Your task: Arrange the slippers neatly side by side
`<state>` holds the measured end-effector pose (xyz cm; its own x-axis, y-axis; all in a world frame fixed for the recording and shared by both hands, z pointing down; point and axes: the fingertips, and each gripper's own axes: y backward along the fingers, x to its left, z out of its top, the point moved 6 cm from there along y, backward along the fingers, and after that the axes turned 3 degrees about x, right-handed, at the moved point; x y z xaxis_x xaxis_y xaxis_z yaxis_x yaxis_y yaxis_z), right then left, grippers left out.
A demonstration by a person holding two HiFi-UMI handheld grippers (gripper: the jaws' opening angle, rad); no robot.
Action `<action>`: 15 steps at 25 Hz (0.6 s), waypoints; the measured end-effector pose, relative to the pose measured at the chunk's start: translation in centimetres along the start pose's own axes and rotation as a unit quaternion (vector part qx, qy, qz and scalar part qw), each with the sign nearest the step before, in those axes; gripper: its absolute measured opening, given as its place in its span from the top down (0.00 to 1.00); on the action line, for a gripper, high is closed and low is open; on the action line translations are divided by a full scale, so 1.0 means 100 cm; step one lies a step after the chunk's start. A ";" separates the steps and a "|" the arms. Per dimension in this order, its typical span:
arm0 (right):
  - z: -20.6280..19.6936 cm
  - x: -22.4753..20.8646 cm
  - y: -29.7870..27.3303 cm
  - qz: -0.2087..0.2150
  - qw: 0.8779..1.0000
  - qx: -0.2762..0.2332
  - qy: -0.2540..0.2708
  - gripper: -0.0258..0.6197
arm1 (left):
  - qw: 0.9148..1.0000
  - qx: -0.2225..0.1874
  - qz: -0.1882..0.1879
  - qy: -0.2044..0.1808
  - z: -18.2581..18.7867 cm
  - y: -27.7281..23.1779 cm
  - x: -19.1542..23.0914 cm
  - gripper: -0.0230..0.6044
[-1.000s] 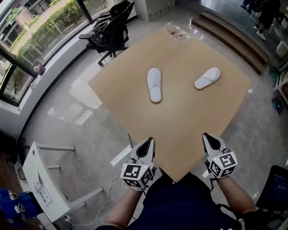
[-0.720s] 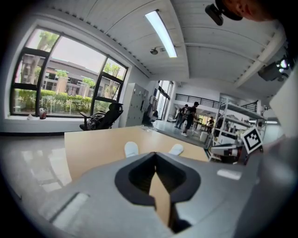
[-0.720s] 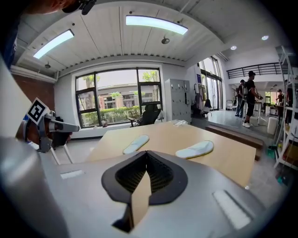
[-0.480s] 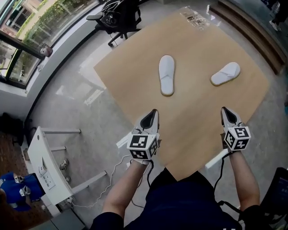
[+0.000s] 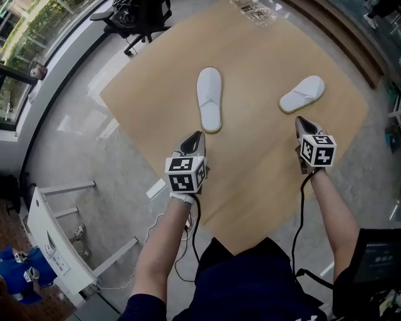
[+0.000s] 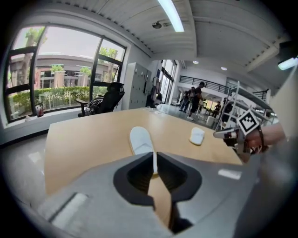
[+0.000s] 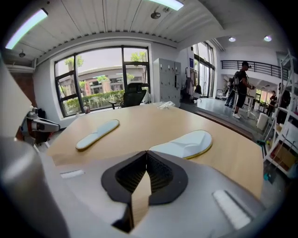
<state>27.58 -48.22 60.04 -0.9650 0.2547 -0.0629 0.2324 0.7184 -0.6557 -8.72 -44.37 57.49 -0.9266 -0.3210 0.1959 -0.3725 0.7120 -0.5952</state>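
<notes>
Hovering both grippers over the wooden table (image 5: pixel 250 166), so here's where we're at. Our left gripper (image 5: pixel 200 134) hangs close to the table's left edge. Its jaws are pinched down to a hairline with nothing between them. Just beyond its nose lies one white slipper (image 5: pixel 209 99), flat around the table's middle and running lengthwise from our side toward the far side. Our right gripper (image 5: pixel 299 120) is over the table's right part, tips pressed together and also empty. The second slipper (image 5: pixel 302 94) is just past it, close to the table's right edge and lying at a slant. So the two slippers are well apart and not parallel, and neither gripper touches one. Off the table's far-left corner we've got a black office chair (image 5: pixel 135 15), and a clear plastic wrapper (image 5: pixel 254 9) sits at the table's far edge.
</notes>
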 end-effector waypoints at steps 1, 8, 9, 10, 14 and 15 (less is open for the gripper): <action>0.001 -0.006 -0.008 -0.005 1.000 0.010 0.005 0.94 | 1.000 0.005 0.005 -0.003 0.001 -0.007 0.000 0.95; 0.001 -0.024 -0.058 -0.024 0.997 0.057 0.042 0.94 | 1.000 0.027 0.006 0.010 0.005 -0.039 0.002 0.96; 0.001 -0.027 -0.066 -0.029 0.997 0.061 0.047 0.94 | 0.999 0.033 0.006 0.009 0.005 -0.046 0.003 0.96; 0.001 -0.030 -0.072 -0.034 0.996 0.065 0.049 0.94 | 0.999 0.039 0.004 0.006 0.004 -0.052 0.003 0.96; 0.010 -0.035 -0.084 -0.051 0.994 0.072 0.067 0.94 | 0.998 0.055 -0.003 0.005 0.001 -0.061 0.000 0.96; 0.015 -0.035 -0.086 -0.055 0.993 0.075 0.073 0.94 | 0.998 0.059 -0.003 0.007 0.001 -0.062 0.000 0.96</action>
<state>28.82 -56.26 64.81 -0.9529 0.2797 0.1172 0.0962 0.6453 -0.7578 -6.41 -48.84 61.04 -0.9254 -0.3152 0.2106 -0.3701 0.6310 -0.6818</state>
